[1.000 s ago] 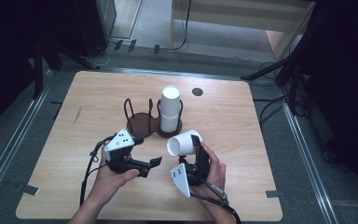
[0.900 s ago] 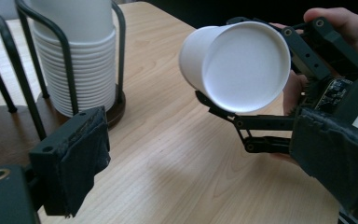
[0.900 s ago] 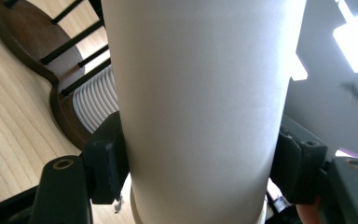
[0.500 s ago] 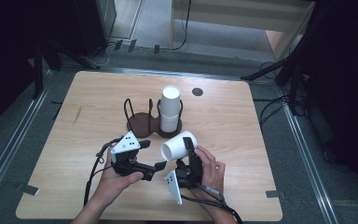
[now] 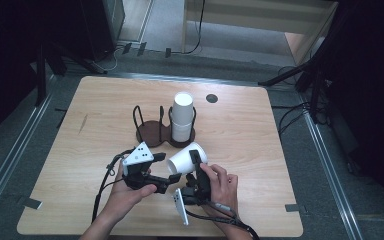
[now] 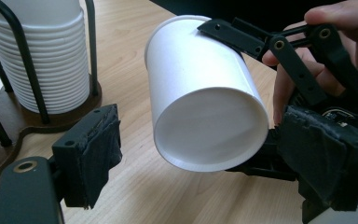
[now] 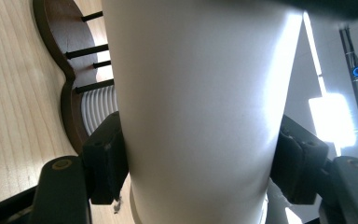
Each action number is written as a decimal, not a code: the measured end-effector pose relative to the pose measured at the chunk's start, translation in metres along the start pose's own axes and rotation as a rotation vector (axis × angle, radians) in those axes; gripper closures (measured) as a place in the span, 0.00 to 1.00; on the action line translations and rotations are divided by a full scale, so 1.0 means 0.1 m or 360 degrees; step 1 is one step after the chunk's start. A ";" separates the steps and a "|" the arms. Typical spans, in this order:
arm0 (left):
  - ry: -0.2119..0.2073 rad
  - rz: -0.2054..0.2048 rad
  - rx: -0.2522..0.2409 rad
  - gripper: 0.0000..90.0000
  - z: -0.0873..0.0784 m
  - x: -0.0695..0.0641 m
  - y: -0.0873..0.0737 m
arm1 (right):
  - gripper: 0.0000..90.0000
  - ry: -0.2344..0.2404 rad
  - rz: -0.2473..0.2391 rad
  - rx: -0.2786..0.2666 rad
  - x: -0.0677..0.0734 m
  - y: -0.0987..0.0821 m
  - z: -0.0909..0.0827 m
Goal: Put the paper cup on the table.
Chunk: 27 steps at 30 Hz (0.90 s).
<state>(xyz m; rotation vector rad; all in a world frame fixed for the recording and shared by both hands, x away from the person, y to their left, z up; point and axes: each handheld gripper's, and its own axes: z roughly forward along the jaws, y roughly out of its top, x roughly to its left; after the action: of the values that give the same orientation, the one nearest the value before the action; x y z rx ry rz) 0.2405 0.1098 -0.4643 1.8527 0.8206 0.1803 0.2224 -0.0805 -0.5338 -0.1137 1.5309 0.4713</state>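
My right gripper (image 5: 194,161) clamps the cup (image 5: 186,159) sideways above the surface (image 5: 280,150), at 6 o'clock from the rack (image 5: 152,131), so my left gripper (image 5: 172,178), jaws apart but just closing, can take its base.

one loose paper cup (image 5: 186,158), one cup stack (image 5: 182,118), one holder (image 5: 152,133), two tools

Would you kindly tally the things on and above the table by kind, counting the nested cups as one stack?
Loose white paper cup, held tilted in the right tongs: 1
Stack of white paper cups: 1
Dark wooden cup holder with two wire-framed bays: 1
Handheld tongs, including the left tongs: 2
Total: 5
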 end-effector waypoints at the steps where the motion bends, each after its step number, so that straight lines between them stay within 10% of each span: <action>1: -0.0002 -0.0003 0.0003 0.15 0.01 0.00 0.00 | 0.33 -0.0002 0.0001 -0.0006 0.00 0.01 -0.01; 20: -0.0014 0.0016 0.0042 0.35 0.02 -0.03 -0.01 | 0.32 -0.0020 -0.0102 -0.0083 0.03 0.08 -0.04; 27: 0.0021 -0.0003 0.0000 0.38 -0.04 0.04 0.00 | 0.14 -0.0026 0.0001 -0.0067 -0.01 0.04 -0.04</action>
<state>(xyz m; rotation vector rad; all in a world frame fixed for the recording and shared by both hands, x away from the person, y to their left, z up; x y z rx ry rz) 0.2415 0.1155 -0.4638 1.8523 0.8313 0.1913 0.2174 -0.0783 -0.5322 -0.1415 1.5057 0.5041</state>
